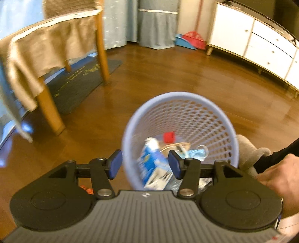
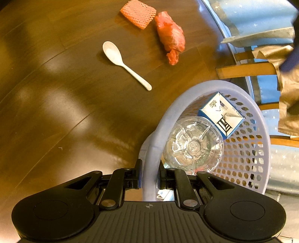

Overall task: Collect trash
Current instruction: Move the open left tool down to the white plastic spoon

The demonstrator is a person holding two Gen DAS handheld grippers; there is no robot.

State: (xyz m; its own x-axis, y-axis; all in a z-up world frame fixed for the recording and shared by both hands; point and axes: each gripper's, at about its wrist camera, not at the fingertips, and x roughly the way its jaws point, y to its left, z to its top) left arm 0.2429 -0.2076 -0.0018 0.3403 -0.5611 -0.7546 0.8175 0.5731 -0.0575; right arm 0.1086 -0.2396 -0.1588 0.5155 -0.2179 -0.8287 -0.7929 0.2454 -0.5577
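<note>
You have one lavender mesh basket (image 2: 243, 158) at lower right, holding one clear plastic bottle (image 2: 192, 147) and one blue-and-white carton (image 2: 222, 114). On the floor at the top you can count three loose items: one white spoon (image 2: 121, 59), one orange foam net (image 2: 138, 13), one crumpled red bag (image 2: 171, 36).

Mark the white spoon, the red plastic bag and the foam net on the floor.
white spoon (image 2: 112, 52): right wrist view, bowl.
red plastic bag (image 2: 170, 35): right wrist view, middle.
foam net (image 2: 138, 14): right wrist view, centre.

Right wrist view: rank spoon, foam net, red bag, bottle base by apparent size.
1. bottle base, though it sits nearest the camera, which inflates it
2. spoon, the longest
3. red bag and foam net: too alike to rank
</note>
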